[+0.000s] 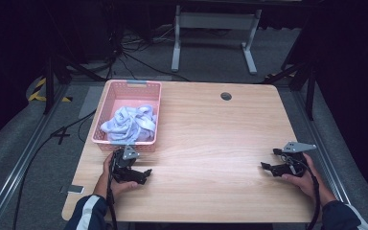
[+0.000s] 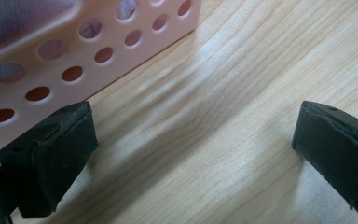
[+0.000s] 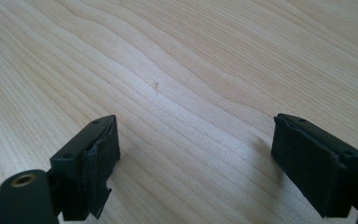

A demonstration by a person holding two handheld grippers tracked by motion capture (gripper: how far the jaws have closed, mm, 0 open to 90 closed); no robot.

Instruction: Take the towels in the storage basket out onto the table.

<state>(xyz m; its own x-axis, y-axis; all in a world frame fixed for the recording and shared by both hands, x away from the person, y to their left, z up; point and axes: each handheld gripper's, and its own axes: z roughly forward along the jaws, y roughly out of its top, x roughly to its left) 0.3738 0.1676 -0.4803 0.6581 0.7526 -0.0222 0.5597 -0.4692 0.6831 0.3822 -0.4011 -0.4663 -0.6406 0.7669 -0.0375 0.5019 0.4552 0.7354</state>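
Resting on the table, jaws spread and empty: left gripper just beside the pink basket of crumpled pale cloth, right gripper well apart, near the right edge.

High view looks down; tong views skim table closely.
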